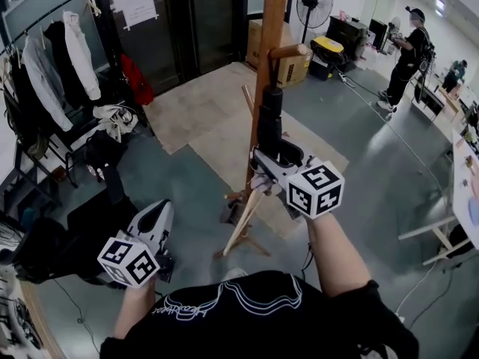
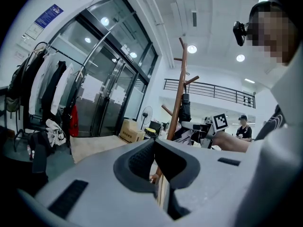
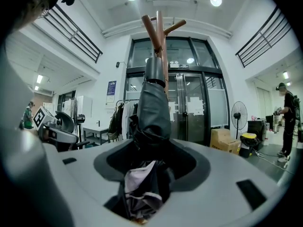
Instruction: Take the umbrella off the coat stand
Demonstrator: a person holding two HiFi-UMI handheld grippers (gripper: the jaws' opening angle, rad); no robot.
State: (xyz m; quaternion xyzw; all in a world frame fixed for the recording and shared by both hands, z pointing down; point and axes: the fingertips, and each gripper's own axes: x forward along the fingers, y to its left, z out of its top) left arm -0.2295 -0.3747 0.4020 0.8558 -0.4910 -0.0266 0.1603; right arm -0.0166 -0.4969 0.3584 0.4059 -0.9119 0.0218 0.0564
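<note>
**Umbrella [image 1: 269,122] caught in our right tongs [image 1: 269,155], not yet off the coat stand [image 1: 271,21]**

We are standing close to the wooden coat stand. The folded dark umbrella hangs straight down along its pole, just under a short peg [image 1: 288,51]. We cannot see what holds it up there.

Our right tongs are part way closed round the lower part of the umbrella. In the right gripper view the dark and pale cloth is bunched up between the two jaws and fills the gap. So we think the tongs have hold of it.

Our left tongs [image 1: 163,208] are down low on the left, well apart from the stand. Their jaws are pressed together and there is nothing in them.

We think the grab is the step in hand, and the umbrella has yet to come free. Next we would need to lift it up until its top lets go of the stand, then bring it back toward us. The cloth is soft and could slip, so the squeeze must stay firm. A hard sideways pull might rock the stand.
</note>
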